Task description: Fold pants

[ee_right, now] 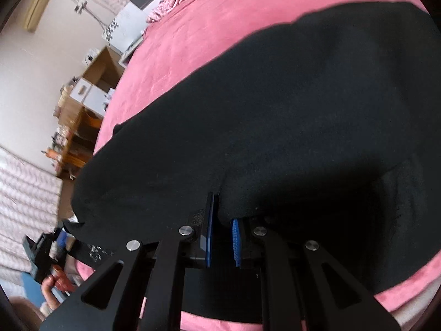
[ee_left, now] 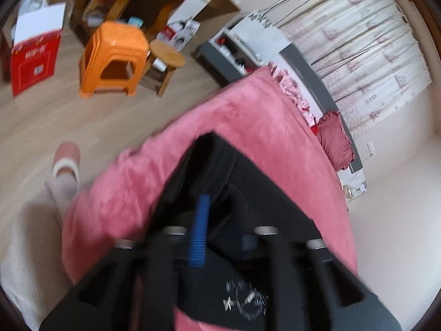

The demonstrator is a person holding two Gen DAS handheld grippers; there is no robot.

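Note:
Black pants [ee_right: 275, 115] lie spread on a pink blanket [ee_right: 193, 41] on the bed. My right gripper [ee_right: 223, 220] is shut on a fold of the pants cloth between its blue pads [ee_right: 209, 237]. In the left wrist view the pants [ee_left: 248, 182] hang over the pink blanket [ee_left: 248, 104], with a white printed emblem near the camera. My left gripper [ee_left: 217, 220] is shut on the pants; one blue pad [ee_left: 199, 231] shows and the other is covered by cloth. The left gripper also shows in the right wrist view [ee_right: 44, 251], held by a hand at the pants' left end.
An orange plastic stool [ee_left: 113, 58], a small wooden stool [ee_left: 165, 60] and a red and white box [ee_left: 33, 55] stand on the wooden floor. A red pillow [ee_left: 333, 140] lies by the grey headboard [ee_left: 311, 71]. My slippered foot [ee_left: 66, 162] is beside the bed.

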